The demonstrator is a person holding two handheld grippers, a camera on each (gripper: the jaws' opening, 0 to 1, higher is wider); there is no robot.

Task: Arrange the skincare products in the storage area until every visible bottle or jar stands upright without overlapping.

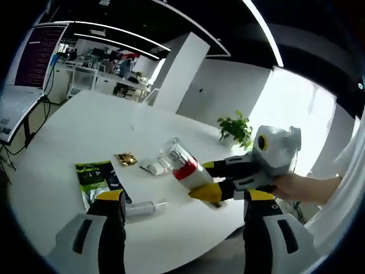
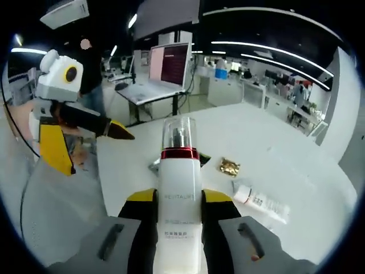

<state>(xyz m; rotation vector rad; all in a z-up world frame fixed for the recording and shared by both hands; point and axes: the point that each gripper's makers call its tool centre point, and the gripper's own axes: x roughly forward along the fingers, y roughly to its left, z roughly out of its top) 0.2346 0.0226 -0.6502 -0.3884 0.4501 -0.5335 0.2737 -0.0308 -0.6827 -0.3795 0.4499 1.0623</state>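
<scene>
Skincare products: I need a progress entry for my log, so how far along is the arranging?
Nothing stands upright yet. In hand: the right gripper clamps the white pump bottle above the table. Left: a white tube, a clear tube and sachets lie flat.

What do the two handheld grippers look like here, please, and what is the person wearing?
The left gripper has black jaws with yellow caps above grey housings with dark slots. The right gripper matches: black jaws, yellow pads, grey slotted housings. In the left gripper view it shows a white box body. A white sleeve shows at that view's right edge.
</scene>
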